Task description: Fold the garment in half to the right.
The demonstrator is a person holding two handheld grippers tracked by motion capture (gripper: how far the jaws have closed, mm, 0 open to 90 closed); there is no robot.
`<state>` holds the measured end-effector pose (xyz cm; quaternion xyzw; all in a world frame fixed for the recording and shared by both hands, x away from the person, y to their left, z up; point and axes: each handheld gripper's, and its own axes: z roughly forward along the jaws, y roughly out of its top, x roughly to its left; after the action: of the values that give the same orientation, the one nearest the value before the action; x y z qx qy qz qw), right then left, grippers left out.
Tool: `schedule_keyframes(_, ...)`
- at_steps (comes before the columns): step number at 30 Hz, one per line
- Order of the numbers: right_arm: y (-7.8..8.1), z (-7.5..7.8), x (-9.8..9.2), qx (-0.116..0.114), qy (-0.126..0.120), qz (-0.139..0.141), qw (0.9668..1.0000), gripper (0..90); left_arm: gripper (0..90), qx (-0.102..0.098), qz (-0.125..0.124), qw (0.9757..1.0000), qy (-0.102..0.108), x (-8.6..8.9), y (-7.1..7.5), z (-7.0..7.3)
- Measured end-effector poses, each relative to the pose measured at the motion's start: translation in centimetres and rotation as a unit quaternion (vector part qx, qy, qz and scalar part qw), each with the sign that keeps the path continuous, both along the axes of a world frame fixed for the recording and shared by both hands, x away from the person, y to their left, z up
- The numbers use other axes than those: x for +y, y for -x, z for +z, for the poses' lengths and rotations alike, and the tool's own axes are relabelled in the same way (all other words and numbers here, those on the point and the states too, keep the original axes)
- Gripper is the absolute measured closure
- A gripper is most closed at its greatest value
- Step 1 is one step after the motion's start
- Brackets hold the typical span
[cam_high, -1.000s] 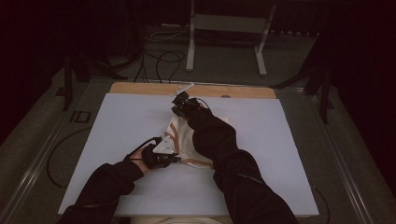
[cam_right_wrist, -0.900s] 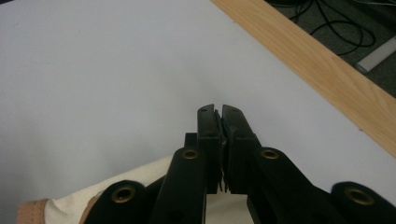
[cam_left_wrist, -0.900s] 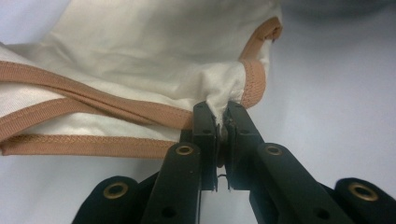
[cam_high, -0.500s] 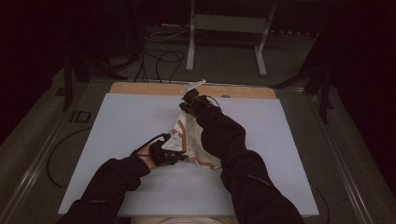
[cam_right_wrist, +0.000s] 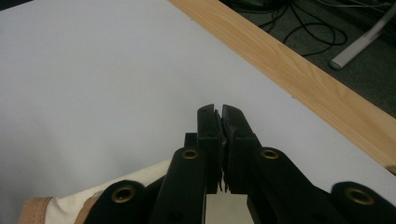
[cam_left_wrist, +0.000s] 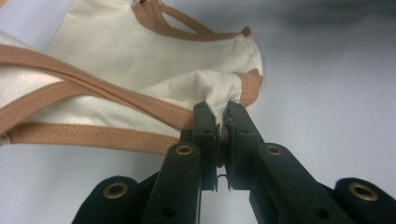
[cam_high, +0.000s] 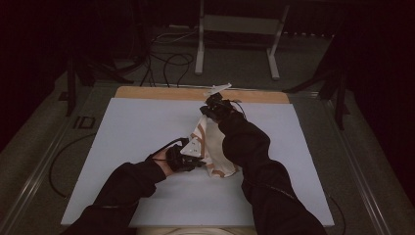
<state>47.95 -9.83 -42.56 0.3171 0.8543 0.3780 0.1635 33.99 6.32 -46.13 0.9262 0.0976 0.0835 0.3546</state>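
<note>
A cream cloth garment (cam_high: pixel 211 149) with brown trim hangs stretched between my two grippers over the white table top (cam_high: pixel 122 147). My left gripper (cam_high: pixel 188 155) is at its near lower end. In the left gripper view the left gripper (cam_left_wrist: pixel 222 114) is shut on a bunched corner of the cloth (cam_left_wrist: pixel 140 60), beside the brown hem. My right gripper (cam_high: pixel 208 108) holds the far upper end, near the wooden strip. Seen from its own camera, my right gripper (cam_right_wrist: pixel 219 112) has its jaws pressed together, and cloth (cam_right_wrist: pixel 70 207) shows below them.
A wooden strip (cam_high: pixel 147 93) runs along the table's far edge, also visible in the right gripper view (cam_right_wrist: pixel 303 79). Beyond it lie cables (cam_high: pixel 166 61) and a metal stand foot (cam_high: pixel 235 24) on the dark floor. Bare white surface lies left and right of the cloth.
Both hands have moved to the right and a little higher, carrying the cloth with them. The cloth is lifted further off the table and pulled tauter.
</note>
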Motion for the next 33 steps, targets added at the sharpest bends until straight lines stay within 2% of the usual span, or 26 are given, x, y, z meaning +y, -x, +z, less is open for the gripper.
schedule_keyframes(8, 0.2, -0.4, -2.0, 0.0, -0.01, -0.008, 0.9999, 87.8, 85.5, 0.01, -0.009, 0.9999, -0.002, -1.4, -0.3, -0.2)
schedule_keyframes(14, 0.4, -0.7, -3.4, 0.003, -0.017, -0.016, 0.9997, 87.7, 85.5, 0.012, -0.019, 0.9997, -0.014, -2.4, -0.5, -0.3)
schedule_keyframes(22, 0.7, -1.6, -5.0, 0.006, -0.012, -0.026, 0.9996, 87.7, 85.4, 0.017, -0.031, 0.999, -0.027, -3.5, -0.5, -0.5)
schedule_keyframes(30, 0.8, -2.0, -6.5, 0.008, -0.017, -0.035, 0.9992, 87.7, 85.4, 0.022, -0.033, 0.9989, -0.023, -4.3, -0.7, -0.4)
schedule_keyframes(33, 0.7, -2.2, -7.1, 0.009, -0.016, -0.04, 0.999, 87.6, 85.4, 0.025, -0.036, 0.9986, -0.028, -4.7, -0.9, -0.3)
